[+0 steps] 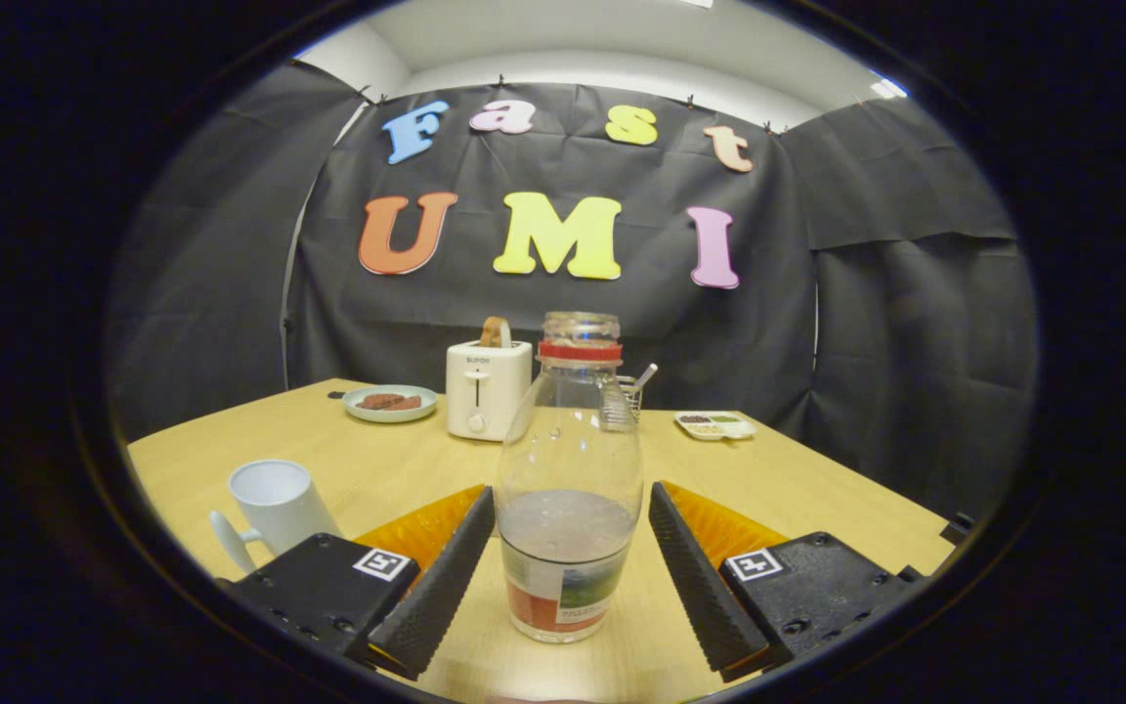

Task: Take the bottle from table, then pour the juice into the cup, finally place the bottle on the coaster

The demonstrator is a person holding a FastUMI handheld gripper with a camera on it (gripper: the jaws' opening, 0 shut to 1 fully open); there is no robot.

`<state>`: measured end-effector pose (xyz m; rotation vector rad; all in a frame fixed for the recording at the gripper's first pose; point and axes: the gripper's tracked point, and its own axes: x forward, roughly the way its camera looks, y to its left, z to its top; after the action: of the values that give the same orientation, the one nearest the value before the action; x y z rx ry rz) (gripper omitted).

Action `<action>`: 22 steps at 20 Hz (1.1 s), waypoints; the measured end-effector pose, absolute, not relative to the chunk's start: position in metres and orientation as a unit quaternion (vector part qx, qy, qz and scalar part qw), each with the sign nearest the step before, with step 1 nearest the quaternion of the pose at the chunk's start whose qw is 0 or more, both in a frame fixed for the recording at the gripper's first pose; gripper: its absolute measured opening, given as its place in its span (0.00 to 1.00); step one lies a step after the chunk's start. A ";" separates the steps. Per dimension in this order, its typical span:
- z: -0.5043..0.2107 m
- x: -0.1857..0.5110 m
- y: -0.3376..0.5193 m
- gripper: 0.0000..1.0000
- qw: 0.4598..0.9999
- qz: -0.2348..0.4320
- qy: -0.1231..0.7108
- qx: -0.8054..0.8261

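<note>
A clear glass bottle (568,489) with a red neck ring and no cap stands upright on the wooden table (817,489), about a third full of dark juice. It sits between the fingers of my gripper (571,501), which is open, with a small gap on each side of the bottle. A white cup (278,506) with a handle stands on the table just left of the left finger (446,577). I cannot make out a coaster.
Beyond the bottle stand a white toaster (487,388) with a slice in it, a plate (390,403) holding something brown, a wire holder (627,396) with a utensil, and a small divided dish (716,424). The table's right edge runs close to the right finger.
</note>
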<state>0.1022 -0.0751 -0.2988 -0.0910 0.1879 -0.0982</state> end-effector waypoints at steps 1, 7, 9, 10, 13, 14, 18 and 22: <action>-0.302 0.106 -0.075 1.00 0.993 -0.048 0.097 -0.044; -0.299 0.113 -0.076 0.89 0.994 -0.037 0.093 -0.054; -0.296 0.112 -0.075 0.83 0.994 -0.032 0.092 -0.056; -0.293 0.110 -0.075 0.82 0.994 -0.030 0.092 -0.060; -0.280 0.106 -0.077 0.82 0.992 -0.032 0.096 -0.079; -0.273 0.102 -0.078 0.82 0.991 -0.034 0.097 -0.090; -0.248 0.094 -0.083 0.82 0.983 -0.050 0.086 -0.157; -0.224 0.086 -0.089 0.82 0.970 -0.079 0.076 -0.216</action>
<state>0.0864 -0.0893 -0.2236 -0.4366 0.1536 -0.1594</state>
